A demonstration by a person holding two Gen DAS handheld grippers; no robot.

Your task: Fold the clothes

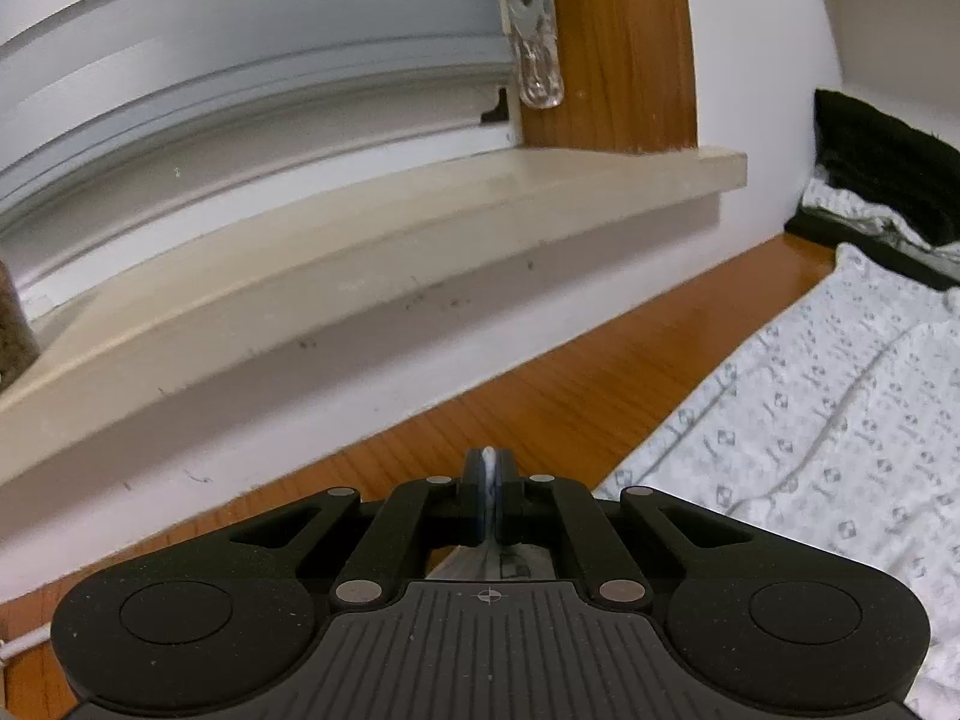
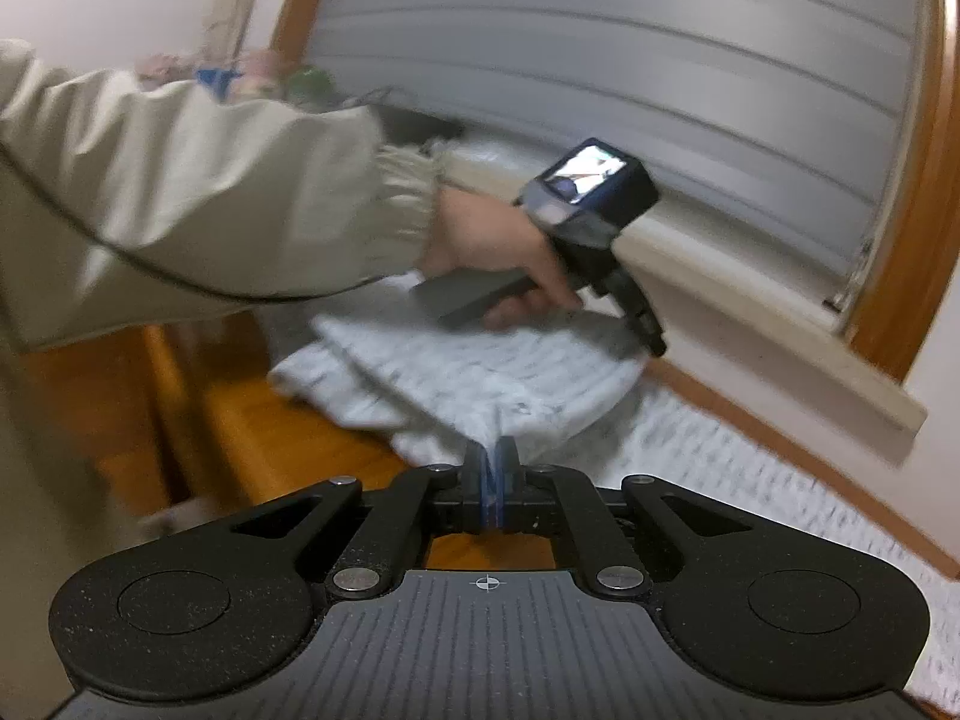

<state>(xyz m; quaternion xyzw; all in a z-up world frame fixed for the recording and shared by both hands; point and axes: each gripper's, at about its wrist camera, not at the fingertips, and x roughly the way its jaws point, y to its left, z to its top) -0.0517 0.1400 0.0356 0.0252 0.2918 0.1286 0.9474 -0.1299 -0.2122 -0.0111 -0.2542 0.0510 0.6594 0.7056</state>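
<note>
A white garment with a small grey pattern (image 1: 810,408) lies spread over the wooden floor at the right of the left wrist view. My left gripper (image 1: 491,468) is shut on a thin white edge of that garment, pinched between its blue pads. In the right wrist view the same garment (image 2: 480,378) hangs lifted and partly doubled over. My right gripper (image 2: 492,456) is shut on its near edge. The left gripper (image 2: 651,336), held by a hand (image 2: 486,240) in a beige sleeve, holds the far edge near the window sill.
A cream window sill (image 1: 372,252) and white wall run close ahead above the orange wooden floor (image 1: 540,396). A blind cord weight (image 1: 537,42) hangs by the wooden window frame (image 1: 630,42). Dark cloth (image 1: 882,180) lies at the far right. The sleeve (image 2: 180,198) crosses the right wrist view.
</note>
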